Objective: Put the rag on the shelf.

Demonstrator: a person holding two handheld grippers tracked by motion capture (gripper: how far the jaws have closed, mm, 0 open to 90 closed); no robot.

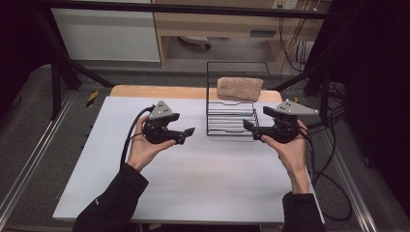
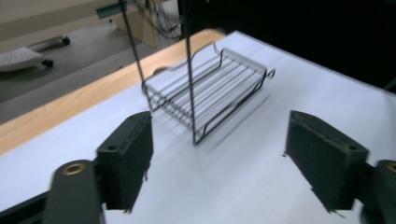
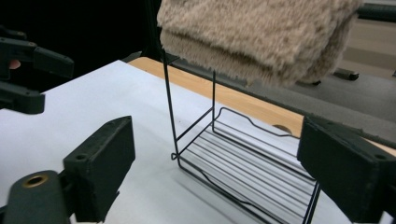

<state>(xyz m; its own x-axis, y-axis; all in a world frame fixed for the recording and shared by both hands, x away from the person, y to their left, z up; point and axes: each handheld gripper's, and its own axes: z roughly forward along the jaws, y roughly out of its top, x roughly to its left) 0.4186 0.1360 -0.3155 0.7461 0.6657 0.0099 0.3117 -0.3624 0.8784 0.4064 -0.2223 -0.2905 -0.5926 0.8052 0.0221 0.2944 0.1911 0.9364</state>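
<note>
A black wire rack (image 1: pixel 231 116) stands at the back of the white table, and a folded beige towel (image 1: pixel 239 88) lies on its upper shelf. My left gripper (image 1: pixel 186 135) is held just left of the rack, pointing at it, jaws open with nothing between them. In the left gripper view the rack's lower shelf (image 2: pixel 210 93) lies ahead between the open jaws (image 2: pixel 219 158). My right gripper (image 1: pixel 250 129) is at the rack's front right corner, also open and holding nothing. The right gripper view shows the towel (image 3: pixel 252 37) above and the bare lower shelf (image 3: pixel 243 158) ahead of the jaws (image 3: pixel 215 172).
The white table top (image 1: pixel 193 183) has a wooden strip (image 1: pixel 159 92) along its far edge. Black cables (image 1: pixel 329 164) trail off the right side. Dark frame posts and a cabinet (image 1: pixel 106 34) stand behind the table. The left gripper (image 3: pixel 28 70) shows far off in the right gripper view.
</note>
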